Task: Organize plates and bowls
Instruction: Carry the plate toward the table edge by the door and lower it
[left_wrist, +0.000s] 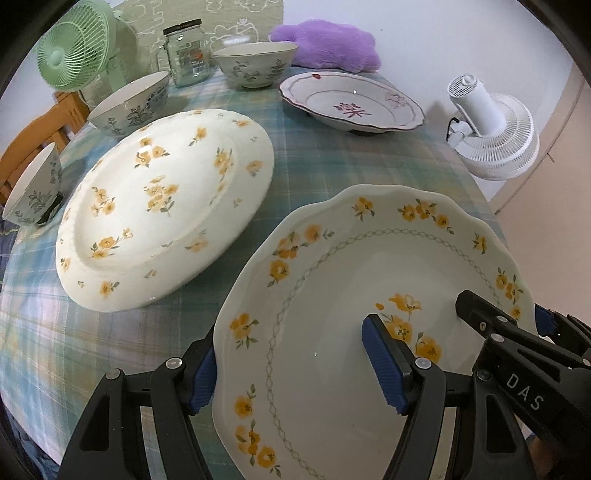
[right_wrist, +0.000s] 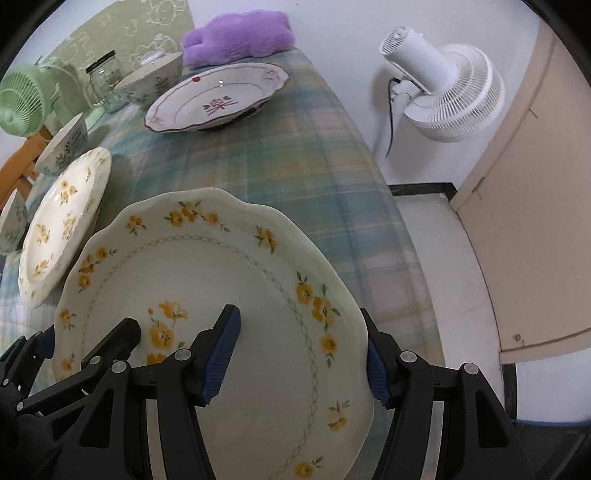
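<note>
A scalloped plate with yellow flowers is held by both grippers above the plaid table. My left gripper straddles its left rim, one pad under the edge, one pad on the plate's face. My right gripper straddles its right rim the same way. A round plate with yellow flowers lies to the left. A red-patterned plate lies at the far side. Three floral bowls stand at the back and left.
A glass jar, a green fan and a purple plush stand at the table's far end. A white fan stands off the table's right edge. A wooden chair is at the left.
</note>
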